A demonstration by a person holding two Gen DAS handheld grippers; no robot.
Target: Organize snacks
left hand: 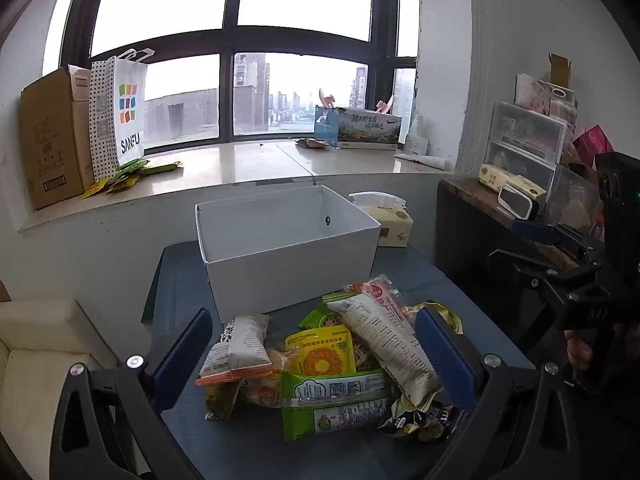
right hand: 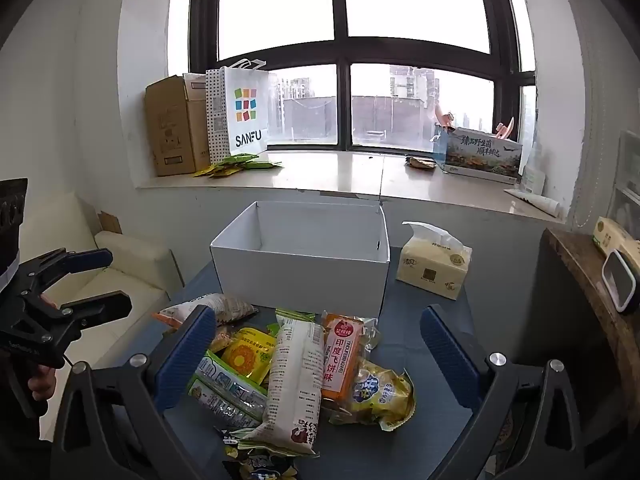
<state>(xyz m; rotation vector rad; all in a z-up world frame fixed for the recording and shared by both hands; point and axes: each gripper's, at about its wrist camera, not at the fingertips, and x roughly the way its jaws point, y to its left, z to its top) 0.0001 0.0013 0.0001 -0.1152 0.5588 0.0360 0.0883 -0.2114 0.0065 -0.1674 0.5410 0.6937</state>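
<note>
Grippers both gape wide, holding nothing: left gripper [left hand: 314, 354] and right gripper [right hand: 318, 354] hover over the heap of crinkly snack packets [right hand: 296, 376] mid-desk, before the white cardboard box [right hand: 304, 268].

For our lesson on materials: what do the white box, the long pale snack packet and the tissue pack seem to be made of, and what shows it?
White box: probably matte cardboard; flat stiff walls, sharp folded edges, no shine.
Long pale snack packet: likely printed plastic film; crinkled, with crimped sealed ends.
Tissue pack: soft thin wrap, plastic or paper unclear; a white tissue sticks out on top.
</note>
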